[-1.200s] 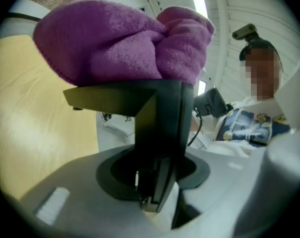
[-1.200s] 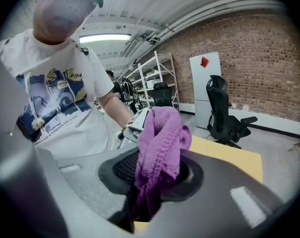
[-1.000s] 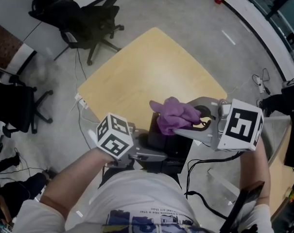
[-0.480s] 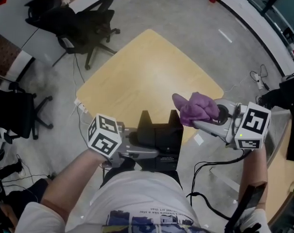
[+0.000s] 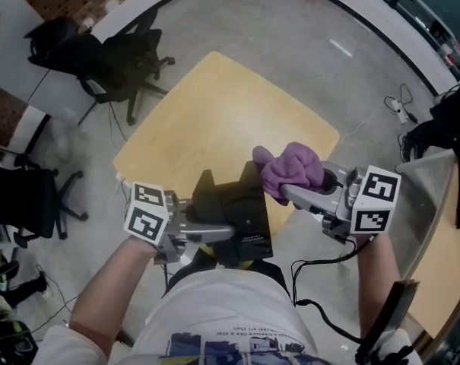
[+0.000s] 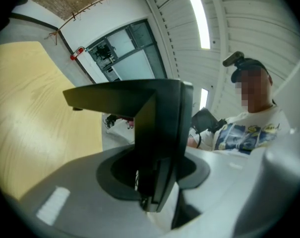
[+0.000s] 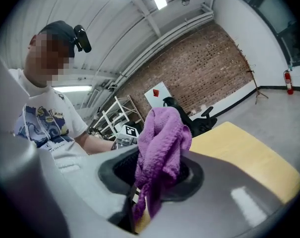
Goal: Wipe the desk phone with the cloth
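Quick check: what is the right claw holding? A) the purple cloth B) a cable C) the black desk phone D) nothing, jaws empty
A: in the right gripper view the purple cloth is bunched between the jaws of the right claw, while the desk phone sits in the left claw.

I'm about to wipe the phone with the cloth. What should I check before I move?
1. Left tongs clamped on the desk phone: ok.
2. Right tongs clamped on the purple cloth: ok.
3. Cloth bunch sticks out past the tongs for wiping: ok.
4. Cloth touching the phone: cannot tell; the head view shows it at the phone's right edge.
5. Phone resting on the table: cannot tell; it is held over the near edge.
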`<move>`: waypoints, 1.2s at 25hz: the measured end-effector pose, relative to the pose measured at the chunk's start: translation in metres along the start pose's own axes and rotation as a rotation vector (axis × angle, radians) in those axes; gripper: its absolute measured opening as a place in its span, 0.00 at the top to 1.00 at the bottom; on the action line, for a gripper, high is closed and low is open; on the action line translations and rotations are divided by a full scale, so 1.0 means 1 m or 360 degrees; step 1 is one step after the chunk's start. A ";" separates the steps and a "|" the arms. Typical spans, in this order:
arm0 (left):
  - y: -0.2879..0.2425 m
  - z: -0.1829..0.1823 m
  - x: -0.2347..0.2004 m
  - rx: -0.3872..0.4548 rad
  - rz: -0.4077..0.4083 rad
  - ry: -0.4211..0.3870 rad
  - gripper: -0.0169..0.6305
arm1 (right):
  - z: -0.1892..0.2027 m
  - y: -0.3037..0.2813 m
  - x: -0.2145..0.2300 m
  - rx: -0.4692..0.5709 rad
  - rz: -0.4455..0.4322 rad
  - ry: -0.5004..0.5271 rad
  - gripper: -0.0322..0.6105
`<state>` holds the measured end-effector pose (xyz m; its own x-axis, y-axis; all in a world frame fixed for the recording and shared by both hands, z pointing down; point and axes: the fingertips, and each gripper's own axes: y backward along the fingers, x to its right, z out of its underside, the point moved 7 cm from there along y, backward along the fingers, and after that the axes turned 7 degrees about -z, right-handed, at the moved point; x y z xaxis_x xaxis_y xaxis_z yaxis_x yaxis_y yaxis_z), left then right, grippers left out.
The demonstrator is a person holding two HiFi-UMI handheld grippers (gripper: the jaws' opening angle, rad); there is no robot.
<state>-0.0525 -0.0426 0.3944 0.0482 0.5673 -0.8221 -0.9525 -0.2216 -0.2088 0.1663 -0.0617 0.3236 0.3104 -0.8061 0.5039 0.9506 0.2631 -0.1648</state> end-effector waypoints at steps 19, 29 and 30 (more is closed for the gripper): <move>0.002 -0.015 -0.008 0.0080 0.0032 0.0003 0.70 | 0.094 0.013 -0.023 -0.0012 -0.0066 -0.0264 0.79; -0.005 -0.018 -0.001 0.0060 0.0069 -0.0032 0.70 | 0.100 0.021 -0.002 0.0024 -0.0011 -0.0290 0.79; -0.007 -0.018 0.001 0.0051 0.0074 -0.0037 0.70 | 0.092 0.021 0.003 0.0065 -0.0006 -0.0278 0.79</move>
<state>-0.0405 -0.0553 0.3857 -0.0028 0.5754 -0.8179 -0.9627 -0.2228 -0.1534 0.1869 -0.0096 0.3997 0.2985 -0.7039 0.6445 0.9499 0.2844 -0.1294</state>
